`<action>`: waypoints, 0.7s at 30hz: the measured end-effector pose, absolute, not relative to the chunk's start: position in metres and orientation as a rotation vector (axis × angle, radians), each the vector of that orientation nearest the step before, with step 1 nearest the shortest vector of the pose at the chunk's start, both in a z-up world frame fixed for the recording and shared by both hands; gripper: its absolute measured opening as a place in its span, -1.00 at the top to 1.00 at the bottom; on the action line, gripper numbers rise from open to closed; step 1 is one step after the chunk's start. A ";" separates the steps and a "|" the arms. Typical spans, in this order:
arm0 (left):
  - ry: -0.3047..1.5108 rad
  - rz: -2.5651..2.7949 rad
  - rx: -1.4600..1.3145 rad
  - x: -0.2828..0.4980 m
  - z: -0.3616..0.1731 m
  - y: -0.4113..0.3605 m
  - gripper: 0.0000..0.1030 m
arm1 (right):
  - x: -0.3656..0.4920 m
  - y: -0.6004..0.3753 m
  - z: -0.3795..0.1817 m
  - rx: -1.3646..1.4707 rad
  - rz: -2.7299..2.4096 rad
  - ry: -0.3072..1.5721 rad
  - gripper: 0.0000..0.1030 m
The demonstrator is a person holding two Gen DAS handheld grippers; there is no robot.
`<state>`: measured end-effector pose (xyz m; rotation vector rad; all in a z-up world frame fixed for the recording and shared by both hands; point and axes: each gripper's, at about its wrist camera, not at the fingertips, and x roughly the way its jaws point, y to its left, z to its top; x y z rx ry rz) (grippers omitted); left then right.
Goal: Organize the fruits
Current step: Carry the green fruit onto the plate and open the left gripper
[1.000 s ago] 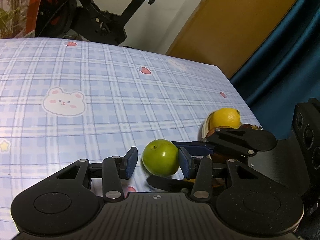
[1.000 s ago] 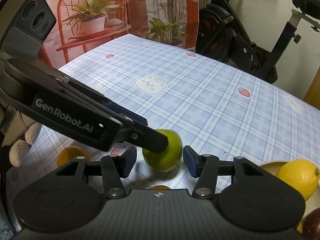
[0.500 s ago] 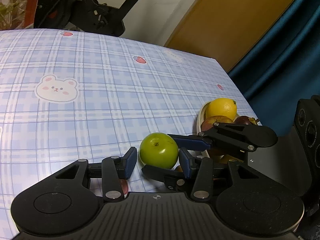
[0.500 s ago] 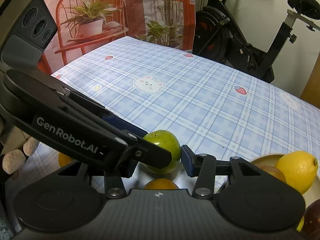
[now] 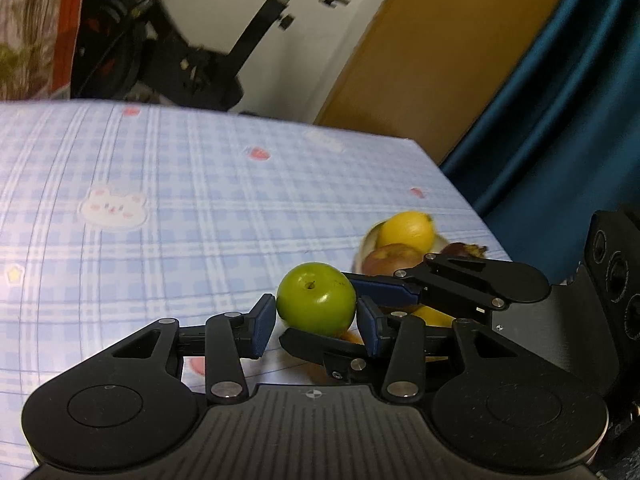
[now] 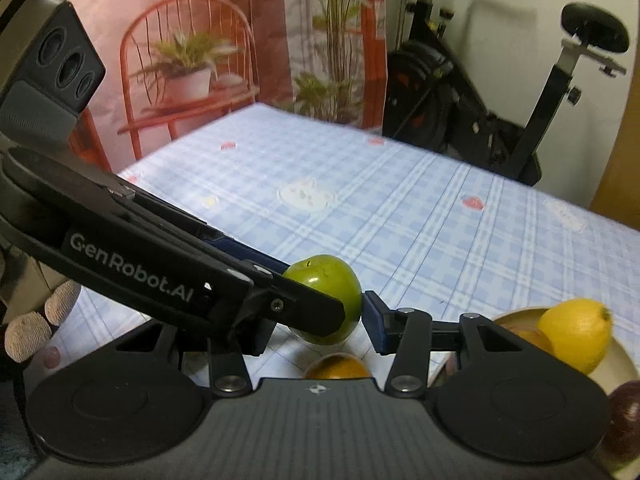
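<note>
Two grippers crowd your green apple [image 5: 316, 304], lifted just above the tablecloth [image 5: 160, 184] beside the bowl [image 6: 616, 364]. It looks firm, smooth, slippery; squeeze its widest middle. Left gripper [image 5: 316, 326] and right gripper [image 6: 320, 320] both bracket it, contact unclear.

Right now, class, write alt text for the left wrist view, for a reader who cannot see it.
A green apple sits between the blue pads of the left gripper, with the right gripper reaching in from the right around the same fruit. Behind, a bowl holding a lemon and a red apple stands on a blue checked tablecloth.
</note>
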<state>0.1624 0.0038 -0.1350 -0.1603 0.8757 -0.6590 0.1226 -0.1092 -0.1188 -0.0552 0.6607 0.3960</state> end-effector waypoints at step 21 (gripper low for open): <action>0.861 -0.867 0.049 0.135 -0.109 -0.141 0.09 | 0.036 -0.222 -0.095 0.092 0.178 0.554 0.06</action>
